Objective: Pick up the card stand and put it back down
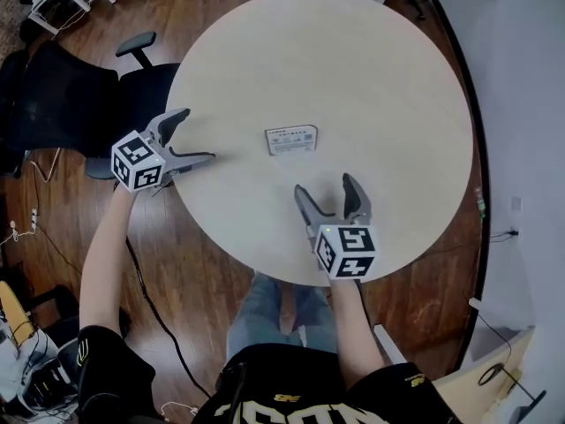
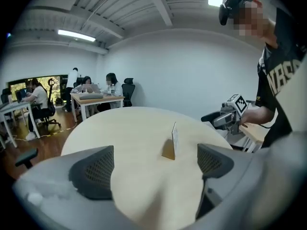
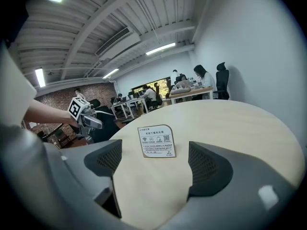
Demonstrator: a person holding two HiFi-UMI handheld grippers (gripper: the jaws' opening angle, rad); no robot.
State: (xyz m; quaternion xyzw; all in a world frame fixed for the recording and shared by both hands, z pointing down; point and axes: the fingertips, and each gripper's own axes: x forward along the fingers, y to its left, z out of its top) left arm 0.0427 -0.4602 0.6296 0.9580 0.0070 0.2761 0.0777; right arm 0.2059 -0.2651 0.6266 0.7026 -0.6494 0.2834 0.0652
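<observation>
On the desk (image 1: 380, 78), a little toward 6 o'clock from its centre, the card stand (image 1: 291, 140) sits upright on its own foot, printed face tilted back toward me. Nothing touches it.

My left claw (image 1: 196, 135) hangs at the desk's 9 o'clock edge, well apart from the stand and aimed across at it. Its jaws are spread as wide as they go, and in the left gripper view the stand shows edge-on far out between them, with only bare desk near the pads. It grips nothing.

My right claw (image 1: 325, 185) is over the desk near the 6 o'clock edge, at about 5 o'clock from the stand and nearer to it than the left. Its jaws are also wide apart. The right gripper view looks straight at the printed face, framed between the two pads but clearly beyond them. This claw has hold of nothing either.

As I judge it, no part of the task shows as under way: the stand is down, free and unheld. Whether it has already been lifted and returned I cannot tell from how things lie. If not, everything remains: bring a claw in around the stand, close on it, raise it clear, then set it back upright and let go.
</observation>
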